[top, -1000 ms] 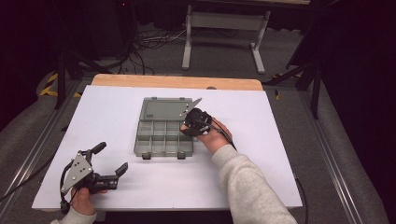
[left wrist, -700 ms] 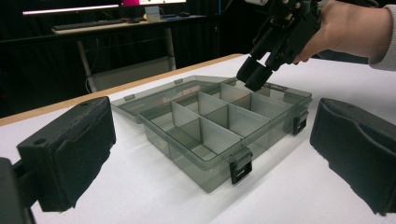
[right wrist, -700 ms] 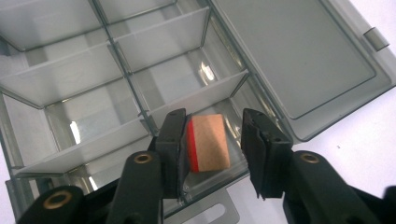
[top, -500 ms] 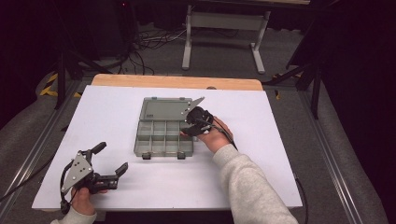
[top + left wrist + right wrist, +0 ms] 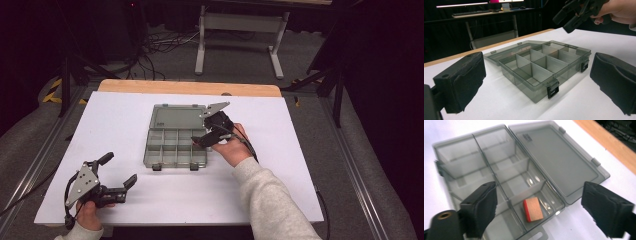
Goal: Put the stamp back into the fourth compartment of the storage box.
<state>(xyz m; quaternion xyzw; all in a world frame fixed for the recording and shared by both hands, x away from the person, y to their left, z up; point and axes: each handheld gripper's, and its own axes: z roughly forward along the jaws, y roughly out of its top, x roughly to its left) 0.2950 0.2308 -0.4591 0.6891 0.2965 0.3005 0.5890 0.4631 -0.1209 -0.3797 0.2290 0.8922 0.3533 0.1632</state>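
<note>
Starting at the table's near left corner, we see our left gripper [image 5: 119, 173] held low over the white table [image 5: 310, 165], its jaws spread wide with nothing between them. The left hand [image 5: 87, 214] grips it from the near edge, and the grey three-cornered plate [image 5: 82, 184] sits on top. In the left gripper view the two black pads [image 5: 461, 82] frame the organiser box from well apart.

Farther in, near the middle of the table, lies the smoky transparent organiser box [image 5: 175, 147], its divided tray toward us and two black latches [image 5: 156, 167] on the near wall. Its lid [image 5: 177, 117] is folded back flat on the table toward the far edge.

At the box's right side we hold our right gripper [image 5: 209, 131] over the tray, right hand [image 5: 232, 147] and grey sleeve [image 5: 272, 200] coming in from the near edge. Its jaws stand wide and hold nothing. In the right gripper view a small block [image 5: 533, 209], tan on top with a red side, lies in the corner compartment at the tray's right end, next to the lid hinge, between the two pads and touching neither.

Beyond the white surface runs the table's wooden far edge [image 5: 190, 87].
</note>
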